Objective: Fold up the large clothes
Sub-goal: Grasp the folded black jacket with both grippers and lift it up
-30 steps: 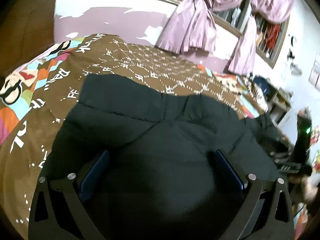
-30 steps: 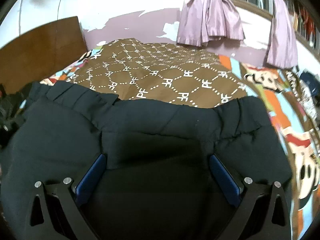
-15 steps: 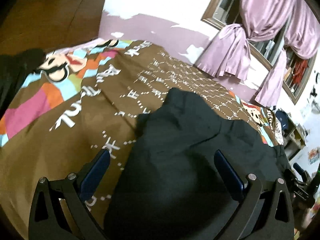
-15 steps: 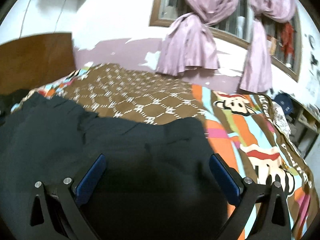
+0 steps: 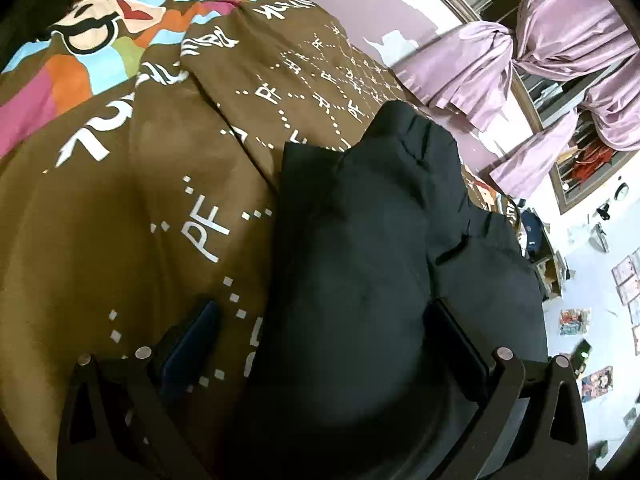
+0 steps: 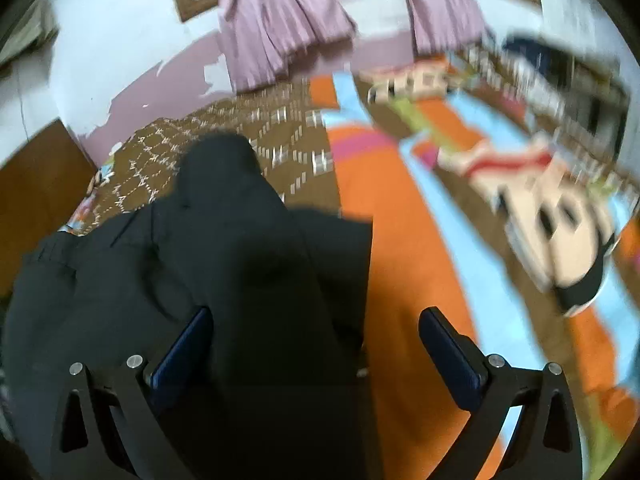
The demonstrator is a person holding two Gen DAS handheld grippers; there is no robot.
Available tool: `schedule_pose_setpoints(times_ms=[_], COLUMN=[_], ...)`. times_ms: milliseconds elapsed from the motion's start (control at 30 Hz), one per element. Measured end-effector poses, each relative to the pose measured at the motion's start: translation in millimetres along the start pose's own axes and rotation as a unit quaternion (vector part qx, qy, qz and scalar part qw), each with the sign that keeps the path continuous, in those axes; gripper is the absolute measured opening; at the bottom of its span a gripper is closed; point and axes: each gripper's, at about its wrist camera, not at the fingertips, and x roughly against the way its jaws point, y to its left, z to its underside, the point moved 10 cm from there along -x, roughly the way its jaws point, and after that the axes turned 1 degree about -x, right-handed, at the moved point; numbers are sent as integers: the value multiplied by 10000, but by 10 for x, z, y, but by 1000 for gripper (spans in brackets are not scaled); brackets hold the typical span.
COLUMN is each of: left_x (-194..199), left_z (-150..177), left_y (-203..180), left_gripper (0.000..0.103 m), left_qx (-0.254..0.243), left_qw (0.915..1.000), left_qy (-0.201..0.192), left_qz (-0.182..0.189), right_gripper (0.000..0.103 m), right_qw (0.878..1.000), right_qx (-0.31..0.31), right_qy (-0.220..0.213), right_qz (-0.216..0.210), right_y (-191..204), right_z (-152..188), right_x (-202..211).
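Note:
A large black padded garment (image 5: pixel 368 248) lies spread on a bed with a brown patterned cover (image 5: pixel 132 184). In the left wrist view my left gripper (image 5: pixel 320 340) hangs open just above the garment's left edge, one finger over the brown cover and the other over black cloth. The right wrist view, partly blurred, shows the same garment (image 6: pixel 224 264) from its right side. My right gripper (image 6: pixel 316 344) is open there, straddling the garment's right edge, with orange and blue bedding (image 6: pixel 408 248) under its right finger. Neither gripper holds any cloth.
Purple curtains (image 5: pixel 532 52) hang at a window behind the bed, against a purple and white wall. A wooden headboard (image 6: pixel 36 184) stands at the left. Cluttered shelves and a white wall with pictures (image 5: pixel 600 312) lie beyond the bed's right side.
Both grippers have swung apart: the left view now looks over the garment's left edge, the right view over its right edge. The garment lies narrower in each view. Both stay open.

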Motion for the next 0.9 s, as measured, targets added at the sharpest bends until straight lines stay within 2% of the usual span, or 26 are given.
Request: schedule_pose_setpoints(times_ms=[100, 167, 233, 633, 767, 833, 900], left_x=[-4, -13, -20, -87, -153, -151, -139], left_z=[2, 0, 15, 84, 101, 93, 94], left_y=[6, 7, 17, 7, 16, 30, 48], left_gripper=[102, 102, 102, 102, 102, 102, 102], left_qx=[-93, -105, -117, -235, -389, -378, -357], left_qw=[9999, 9999, 9998, 9993, 9966, 9960, 9961], left_qy=[81, 124, 147, 277, 729, 812, 798], left_qz=[-25, 2, 33, -50, -59, 28, 92], right_gripper=[103, 103, 103, 103, 103, 103, 103], right_qw=[9976, 9916, 9867, 9861, 9768, 9733, 9744], right_qx=[-353, -708, -942, -951, -690, -437, -233], right_qy=[301, 497, 501, 425, 642, 699, 794], right_qz=[-512, -957, -1230, -1295, -1924, -2144, -2089], right_y=[-38, -81, -131, -116, 71, 214, 281], right_z=[83, 144, 170, 212, 166, 179, 223], right_x=[-104, -169, -174, -92, -49, -3, -16])
